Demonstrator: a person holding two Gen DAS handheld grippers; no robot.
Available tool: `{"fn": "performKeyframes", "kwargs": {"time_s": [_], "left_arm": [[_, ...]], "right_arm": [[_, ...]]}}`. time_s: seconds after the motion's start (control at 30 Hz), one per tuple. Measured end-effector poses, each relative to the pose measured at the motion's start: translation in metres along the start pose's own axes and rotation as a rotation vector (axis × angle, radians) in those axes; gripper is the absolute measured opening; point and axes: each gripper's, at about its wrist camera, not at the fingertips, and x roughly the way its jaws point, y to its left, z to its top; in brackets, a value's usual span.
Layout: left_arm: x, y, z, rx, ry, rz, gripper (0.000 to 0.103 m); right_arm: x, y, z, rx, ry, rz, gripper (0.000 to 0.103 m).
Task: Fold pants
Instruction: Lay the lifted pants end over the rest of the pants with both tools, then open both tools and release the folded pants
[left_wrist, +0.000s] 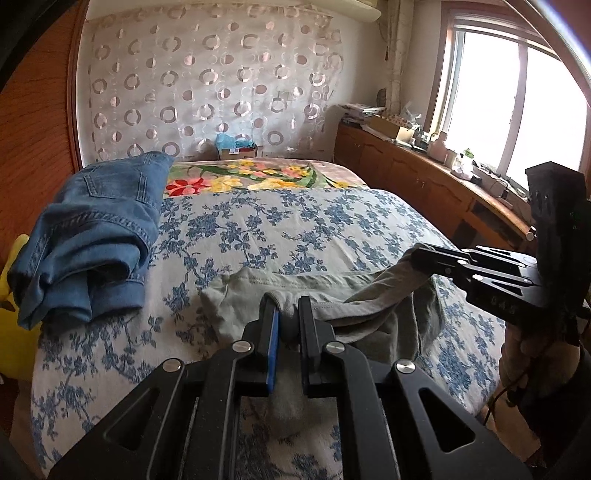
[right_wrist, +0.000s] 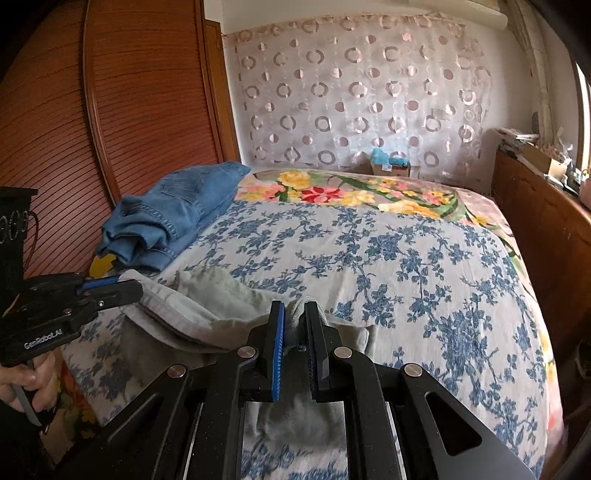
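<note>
You've got both grippers clamped onto the grey-green pants (left_wrist: 332, 295) at the near edge of the bed (left_wrist: 295, 221), so here's how it looks. Your left gripper (left_wrist: 286, 317) has its jaws pressed in on a bunched fold of the fabric, and you can see the cloth squeezed between the blue pads and spilling out below them. Your right gripper (right_wrist: 295, 321) is doing the same on its own bit of the pants (right_wrist: 221, 306), with a puckered edge poking up between the fingers. Each camera catches the other tool too: the right gripper (left_wrist: 419, 256) comes in from the side with the cloth lifted off the bedspread, and the left gripper (right_wrist: 129, 288) shows pinching a folded edge. The fabric sags between the two grips and the rest lies rumpled on the blue-flowered bedspread (right_wrist: 406, 258). Off to the left, near the wooden wardrobe (right_wrist: 129, 110), sits a pile of blue jeans (left_wrist: 92, 229) (loosely folded, well apart from the pants you're holding). A window (left_wrist: 517, 110) is on the right.
</note>
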Motion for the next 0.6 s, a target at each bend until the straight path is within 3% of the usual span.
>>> {"fn": "performKeyframes", "kwargs": {"time_s": [0.37, 0.53, 0.6], "left_arm": [[0.010, -0.002, 0.012, 0.009, -0.003, 0.004, 0.010], [0.006, -0.005, 0.009, 0.022, -0.011, 0.021, 0.017], [0.003, -0.007, 0.007, 0.034, -0.019, 0.032, 0.025]], "right_arm": [[0.026, -0.007, 0.011, 0.011, 0.025, -0.023, 0.011], [0.021, -0.012, 0.006, 0.032, 0.029, -0.011, 0.011], [0.017, -0.013, 0.004, 0.021, 0.027, -0.015, 0.014]]}}
